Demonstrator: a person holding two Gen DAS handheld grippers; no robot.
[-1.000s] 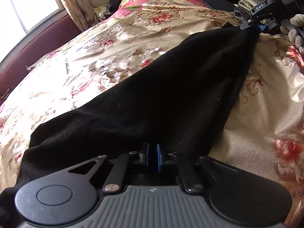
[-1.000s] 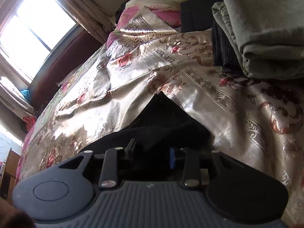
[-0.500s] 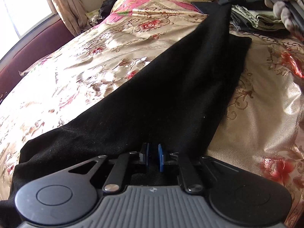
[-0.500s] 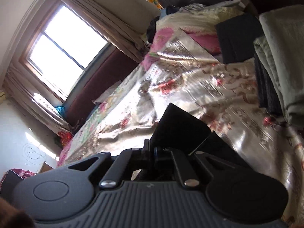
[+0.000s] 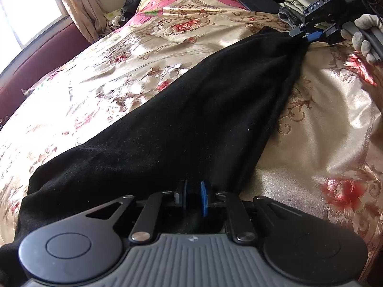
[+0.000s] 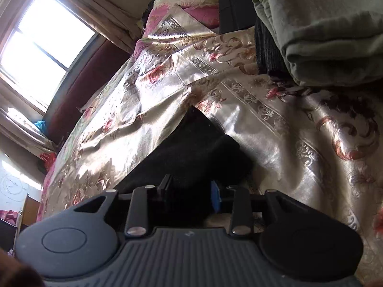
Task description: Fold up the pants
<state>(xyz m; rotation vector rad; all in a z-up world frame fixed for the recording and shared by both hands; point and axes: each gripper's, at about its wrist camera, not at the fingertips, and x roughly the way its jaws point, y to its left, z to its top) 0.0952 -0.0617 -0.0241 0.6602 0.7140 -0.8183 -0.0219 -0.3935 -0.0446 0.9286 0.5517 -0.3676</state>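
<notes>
Two grippers hold one pair of black pants, which lies stretched in a long band across a gold floral bedspread. I am working both from afar. My left gripper sits at the near end of the cloth; its blue-padded fingers stand a narrow gap apart with black fabric bunched between them, pinching the pants. At the far end, seen from the left wrist view, my right gripper grips the other end of the pants, pulled into a point, and a white-gloved hand holds its handle.

From the right wrist view, the right gripper shows its fingers spread wider, with a thick fold of the pants filling the space between them and spilling forward onto the bedspread. A stack of folded clothes, grey-green over dark, rests on the bed just beyond. A bright window with curtains lies to the left.
</notes>
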